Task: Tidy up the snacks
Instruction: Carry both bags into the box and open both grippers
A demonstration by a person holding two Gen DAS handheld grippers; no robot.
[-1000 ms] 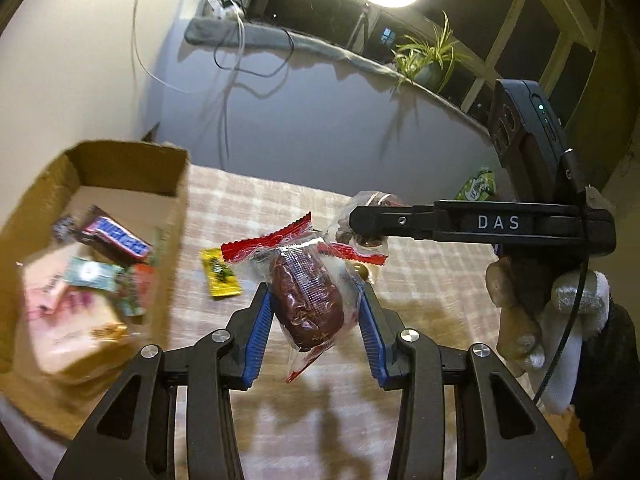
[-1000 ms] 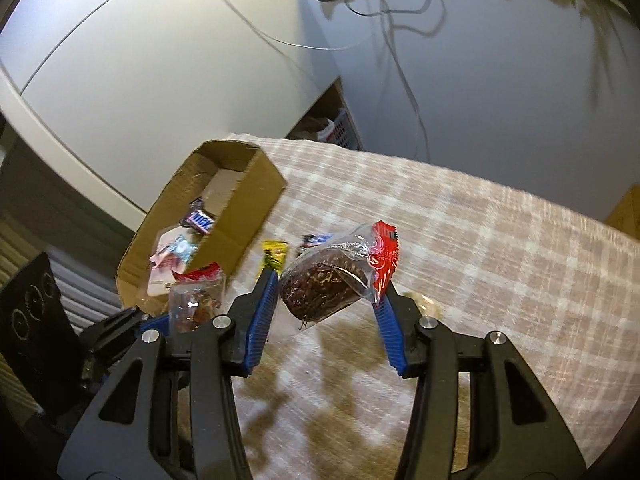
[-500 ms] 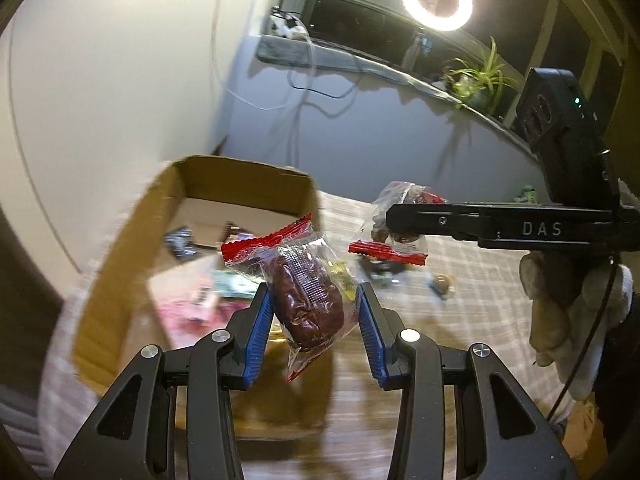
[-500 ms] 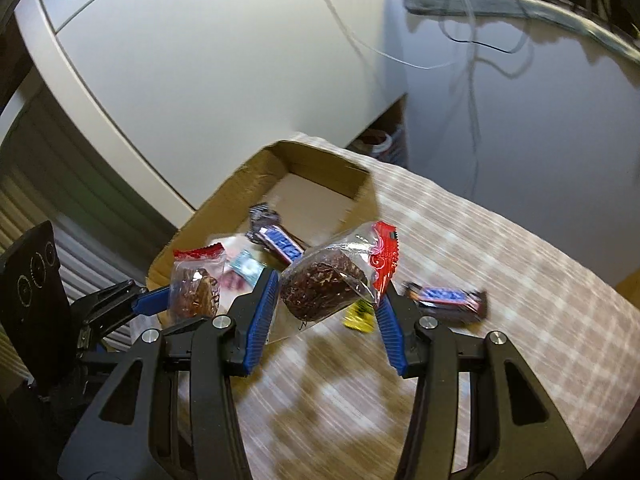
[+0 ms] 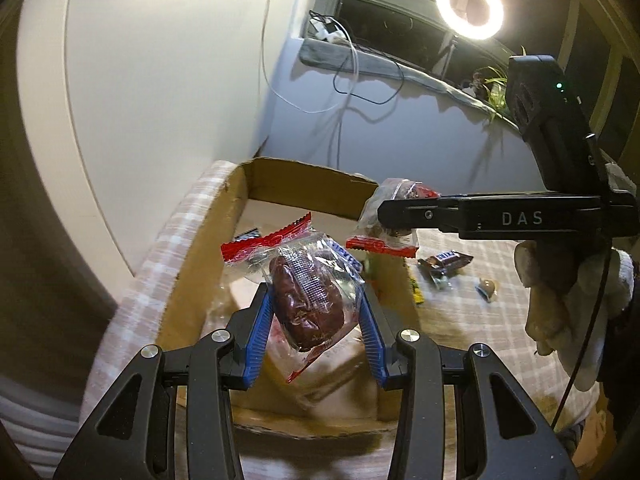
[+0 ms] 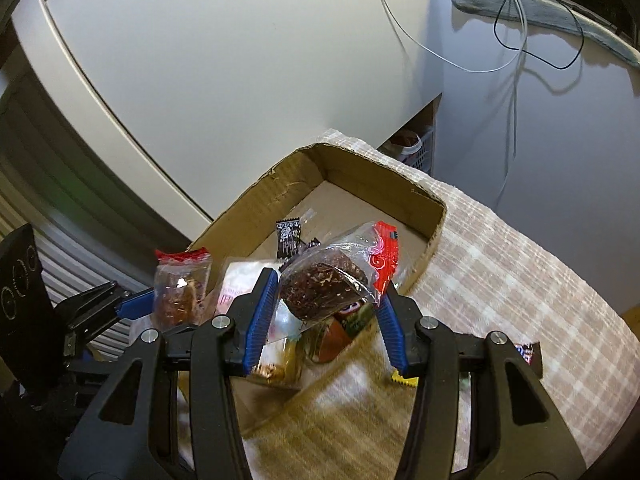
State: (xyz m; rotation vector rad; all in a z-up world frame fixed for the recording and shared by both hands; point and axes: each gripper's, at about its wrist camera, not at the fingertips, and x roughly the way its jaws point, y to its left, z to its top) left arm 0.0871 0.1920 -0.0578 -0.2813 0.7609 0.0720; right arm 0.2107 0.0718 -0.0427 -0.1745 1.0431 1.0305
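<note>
Left wrist view: left gripper (image 5: 314, 322) clamps clear red-edged brown cake packet (image 5: 308, 300) | right gripper (image 6: 326, 312) clamps second cake packet (image 6: 336, 280) | brown cardboard box (image 5: 304, 178) now beneath both; wrapped chocolate bar (image 5: 444, 262) beside it on checked tablecloth (image 6: 500, 280).

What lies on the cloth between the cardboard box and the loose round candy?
Left wrist view: a yellow wrapper beside the cardboard box, then a brown chocolate bar before the round candy.

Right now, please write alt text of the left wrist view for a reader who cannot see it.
The left hand-held gripper clamps a clear, red-edged snack packet with a dark brown cake inside, above an open cardboard box. At right, the right hand-held gripper holds a similar packet near the box's wall.
</note>
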